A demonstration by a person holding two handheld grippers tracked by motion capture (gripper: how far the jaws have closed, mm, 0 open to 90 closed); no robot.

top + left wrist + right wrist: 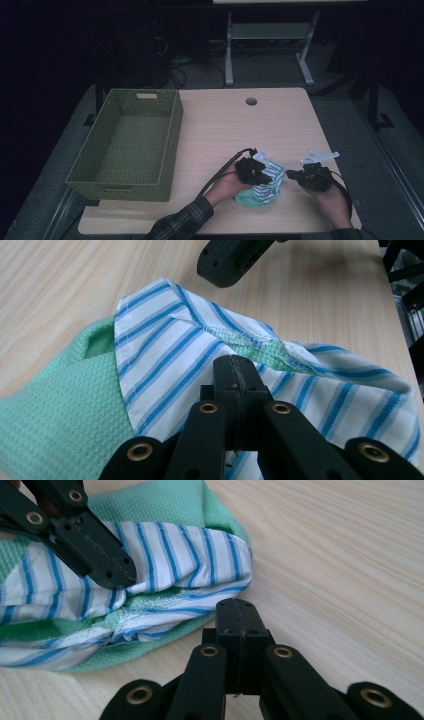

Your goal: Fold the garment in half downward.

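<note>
Wooden table (225, 130): left claw (235, 371) closed over striped cloth (165, 360); right claw (237, 614) closed, empty.

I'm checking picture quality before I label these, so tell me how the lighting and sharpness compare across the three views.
High view: dim and bluish, dark surroundings, the striped cloth and green basket soft but readable. Left gripper view: bright, even light, cloth weave crisp, the near black jaws slightly soft. Right gripper view: equally bright, the table grain clear, a soft shadow under the cloth; no glare anywhere.
</note>
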